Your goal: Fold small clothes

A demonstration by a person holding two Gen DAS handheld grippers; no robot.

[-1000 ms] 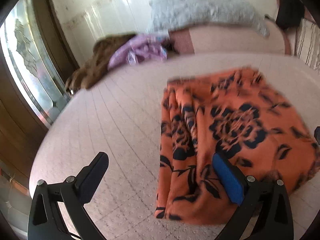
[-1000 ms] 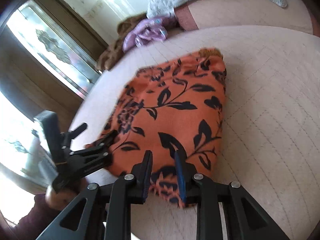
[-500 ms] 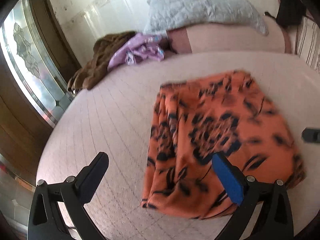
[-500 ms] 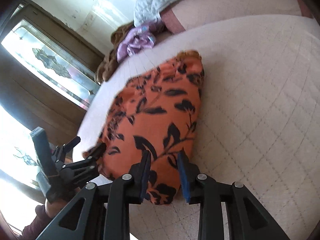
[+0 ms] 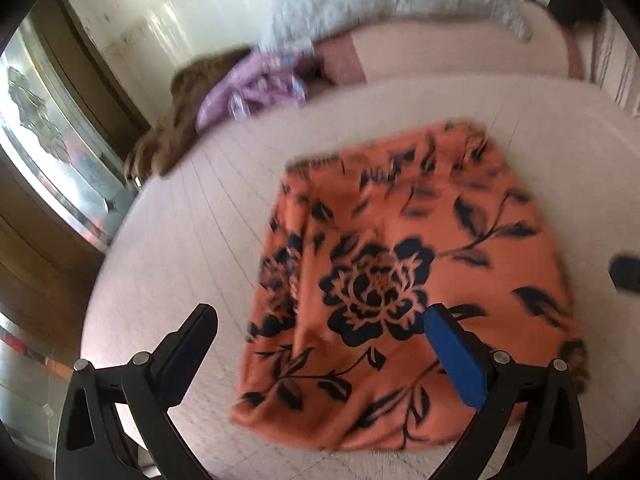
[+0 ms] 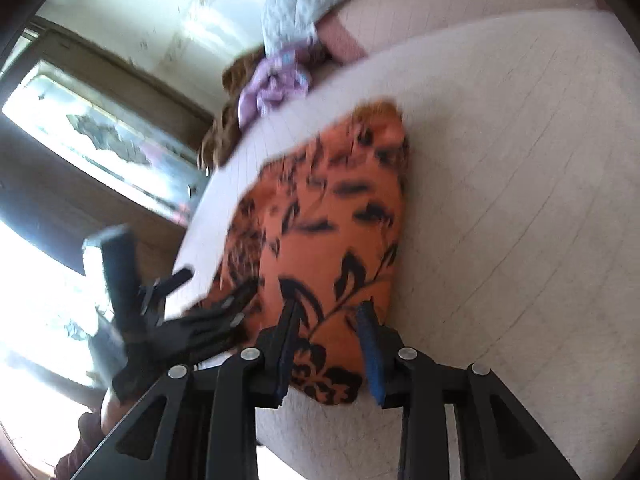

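Lying flat ahead of both grippers is one orange floral garment (image 5: 400,264), folded on the pink bedspread (image 5: 192,240). Left gripper (image 5: 320,356) is hanging wide, empty. Right gripper (image 6: 330,348), jaws just opening, is straddling the cloth's near edge. Only the right view is showing the left gripper's handle.
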